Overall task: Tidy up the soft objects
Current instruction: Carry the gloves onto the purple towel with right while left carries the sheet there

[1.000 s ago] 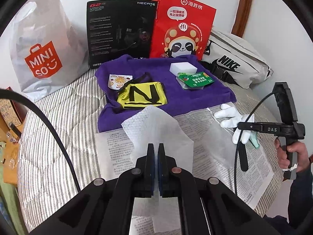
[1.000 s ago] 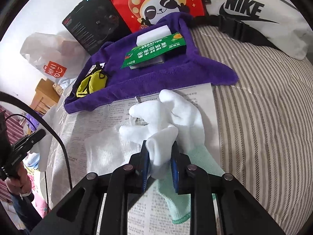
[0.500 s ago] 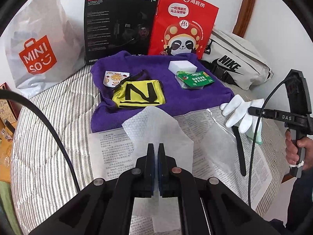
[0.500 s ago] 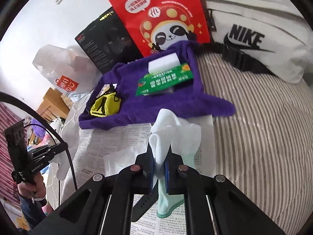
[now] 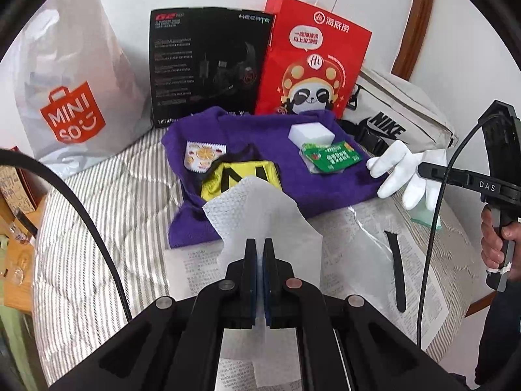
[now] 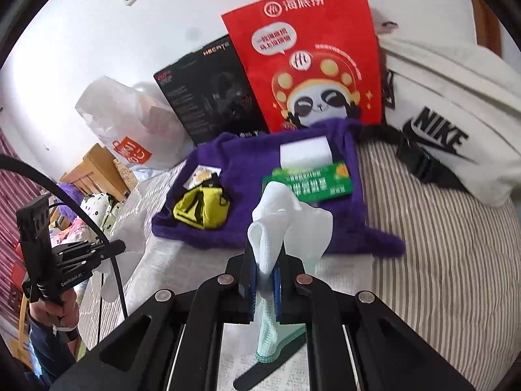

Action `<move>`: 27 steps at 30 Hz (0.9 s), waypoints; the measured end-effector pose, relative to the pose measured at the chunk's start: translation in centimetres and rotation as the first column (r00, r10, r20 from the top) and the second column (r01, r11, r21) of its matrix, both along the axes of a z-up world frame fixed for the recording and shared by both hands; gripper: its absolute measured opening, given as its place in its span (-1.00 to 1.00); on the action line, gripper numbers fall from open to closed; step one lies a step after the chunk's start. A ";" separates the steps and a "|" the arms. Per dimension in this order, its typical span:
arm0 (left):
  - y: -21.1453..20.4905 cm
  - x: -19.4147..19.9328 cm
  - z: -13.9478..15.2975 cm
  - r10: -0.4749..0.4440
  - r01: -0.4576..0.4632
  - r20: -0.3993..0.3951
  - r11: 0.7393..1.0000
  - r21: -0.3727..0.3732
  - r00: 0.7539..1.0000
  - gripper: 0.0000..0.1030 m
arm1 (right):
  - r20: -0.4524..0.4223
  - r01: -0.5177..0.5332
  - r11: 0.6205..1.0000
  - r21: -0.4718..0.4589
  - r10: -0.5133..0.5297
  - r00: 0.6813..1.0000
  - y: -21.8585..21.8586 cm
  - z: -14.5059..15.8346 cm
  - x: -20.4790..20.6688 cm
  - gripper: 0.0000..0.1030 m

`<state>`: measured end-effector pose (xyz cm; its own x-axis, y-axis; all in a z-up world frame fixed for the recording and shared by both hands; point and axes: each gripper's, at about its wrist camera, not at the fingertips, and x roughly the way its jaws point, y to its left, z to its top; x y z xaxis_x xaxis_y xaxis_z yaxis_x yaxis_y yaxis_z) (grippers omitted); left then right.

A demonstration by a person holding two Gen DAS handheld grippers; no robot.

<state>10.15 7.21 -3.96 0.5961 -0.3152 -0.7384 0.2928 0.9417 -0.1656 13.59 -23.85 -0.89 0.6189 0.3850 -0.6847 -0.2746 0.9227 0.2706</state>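
Glove (image 6: 286, 218) clamped in my right gripper (image 6: 263, 283); my left gripper (image 5: 259, 280) pinches the white tissue sheet (image 5: 260, 208) over the purple towel (image 5: 260, 137).

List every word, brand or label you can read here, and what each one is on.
"MINISO": white plastic bag
"HECATE": black box
"海底捞": red paper bag
"NIKE": white waist bag
"DAS": right gripper
"GenRobot.AI": left gripper
Newspaper, green packet and box small print: too small to read.
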 end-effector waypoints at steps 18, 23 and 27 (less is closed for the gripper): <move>0.7 6.4 1.3 0.040 -0.040 0.006 0.999 -0.004 0.999 -0.92 | 0.052 0.073 0.986 -0.149 -0.066 0.996 0.2 0.2 9.1 -0.84; 0.3 8.6 0.6 0.036 -0.036 -0.010 0.999 -0.001 0.999 -0.92 | 0.017 0.031 0.984 -0.175 -0.029 0.999 1.5 -2.5 11.5 -0.84; 0.1 10.0 0.1 0.029 -0.030 -0.020 0.999 -0.014 0.999 -0.92 | -0.020 -0.014 0.983 -0.183 0.011 1.000 2.6 -4.6 12.2 -0.84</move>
<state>20.18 7.27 -3.87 0.5910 -0.3082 -0.7455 0.2615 0.9474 -0.1844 25.83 -21.23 -5.45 0.6014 0.2597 -0.7556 -0.2827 0.9537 0.1027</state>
